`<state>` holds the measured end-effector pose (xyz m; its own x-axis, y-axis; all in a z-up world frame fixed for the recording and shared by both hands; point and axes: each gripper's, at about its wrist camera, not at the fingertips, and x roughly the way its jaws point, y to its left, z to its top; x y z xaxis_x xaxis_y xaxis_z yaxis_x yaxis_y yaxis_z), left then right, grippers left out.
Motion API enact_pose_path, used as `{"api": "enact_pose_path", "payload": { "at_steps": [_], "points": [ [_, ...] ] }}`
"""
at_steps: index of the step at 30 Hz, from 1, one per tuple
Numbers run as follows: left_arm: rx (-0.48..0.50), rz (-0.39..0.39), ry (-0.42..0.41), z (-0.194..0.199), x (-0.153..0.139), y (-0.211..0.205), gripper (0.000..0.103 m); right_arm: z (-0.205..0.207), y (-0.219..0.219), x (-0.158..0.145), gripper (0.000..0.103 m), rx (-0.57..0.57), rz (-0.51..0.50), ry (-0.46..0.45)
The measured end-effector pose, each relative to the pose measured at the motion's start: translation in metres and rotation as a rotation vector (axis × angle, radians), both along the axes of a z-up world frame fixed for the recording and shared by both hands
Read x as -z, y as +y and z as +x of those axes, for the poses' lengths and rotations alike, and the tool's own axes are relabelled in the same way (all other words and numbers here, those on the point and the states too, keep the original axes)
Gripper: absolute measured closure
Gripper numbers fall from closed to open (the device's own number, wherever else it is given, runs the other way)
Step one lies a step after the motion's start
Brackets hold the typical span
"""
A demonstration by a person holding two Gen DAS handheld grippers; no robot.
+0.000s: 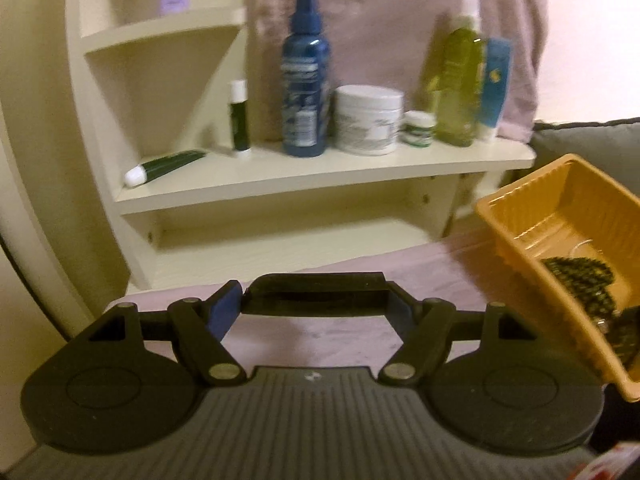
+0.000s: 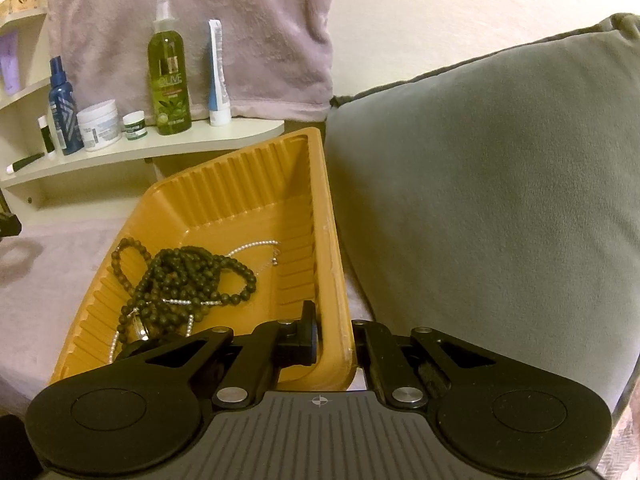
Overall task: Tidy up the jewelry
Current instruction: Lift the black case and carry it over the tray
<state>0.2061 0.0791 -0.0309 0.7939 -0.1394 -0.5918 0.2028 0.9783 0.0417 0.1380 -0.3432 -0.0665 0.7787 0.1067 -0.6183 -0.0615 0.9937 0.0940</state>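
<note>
- Right wrist view: the right gripper is clenched on the near corner wall of the orange tray, one finger inside and one outside, probably to steady or carry it.
- Ahead and left of those fingers, inside the tray, lies the jewelry: a heap of dark bead necklaces tangled with a thin silver chain, gathered so it stays contained.
- Left wrist view: the left gripper grasps a flat black piece across its width, held over the pinkish cloth; the tray sits to its right.
</note>
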Motion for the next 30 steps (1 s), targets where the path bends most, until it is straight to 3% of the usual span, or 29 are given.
{"api": "enact_pose_path", "payload": {
  "at_steps": [13, 30],
  "points": [
    [0.123, -0.032, -0.004, -0.024, -0.014, -0.047, 0.029, -0.002, -0.001, -0.001, 0.098, -0.004, 0.019, -0.009],
    [0.365, -0.073, -0.002, -0.039, -0.024, -0.134, 0.029, -0.001, -0.006, -0.001, 0.099, -0.017, 0.04, -0.009]
  ]
}}
